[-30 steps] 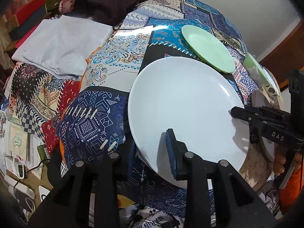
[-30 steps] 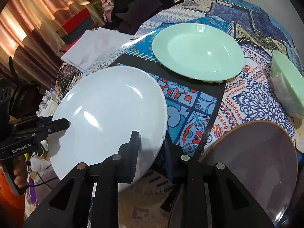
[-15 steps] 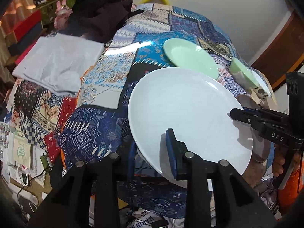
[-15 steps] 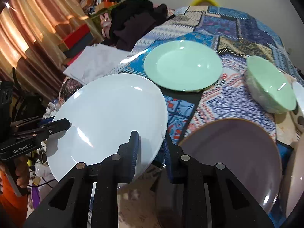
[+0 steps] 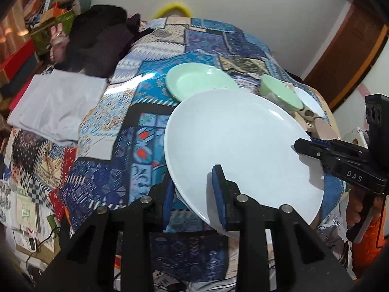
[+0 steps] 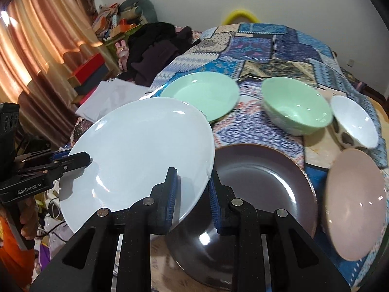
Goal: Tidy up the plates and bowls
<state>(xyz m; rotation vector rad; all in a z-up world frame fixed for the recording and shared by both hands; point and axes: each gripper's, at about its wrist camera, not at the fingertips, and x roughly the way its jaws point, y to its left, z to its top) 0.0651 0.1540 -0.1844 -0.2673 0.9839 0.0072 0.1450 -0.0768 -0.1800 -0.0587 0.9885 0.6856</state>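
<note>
A large white plate [image 5: 240, 146] is held in the air above the patterned bed cover by both grippers. My left gripper [image 5: 194, 189] is shut on its near rim; in the right wrist view it [image 6: 70, 158] clamps the plate's left rim. My right gripper [image 6: 192, 189] is shut on the plate [image 6: 138, 150]; in the left wrist view it [image 5: 304, 146] grips the right rim. A green plate [image 6: 201, 92], green bowl [image 6: 296, 107], white bowl [image 6: 355, 121], dark brown plate [image 6: 262, 182] and pink plate [image 6: 355, 194] lie on the bed.
A folded grey cloth [image 5: 56, 102] and a heap of dark clothes [image 5: 102, 36] lie on the left of the bed. Boxes and clutter stand by the curtain [image 6: 41, 48]. Papers and cables lie on the floor at the left [image 5: 22, 209].
Both grippers have lifted the white plate higher and tilted the view up. More of the far wall and the bowls has come into view.
</note>
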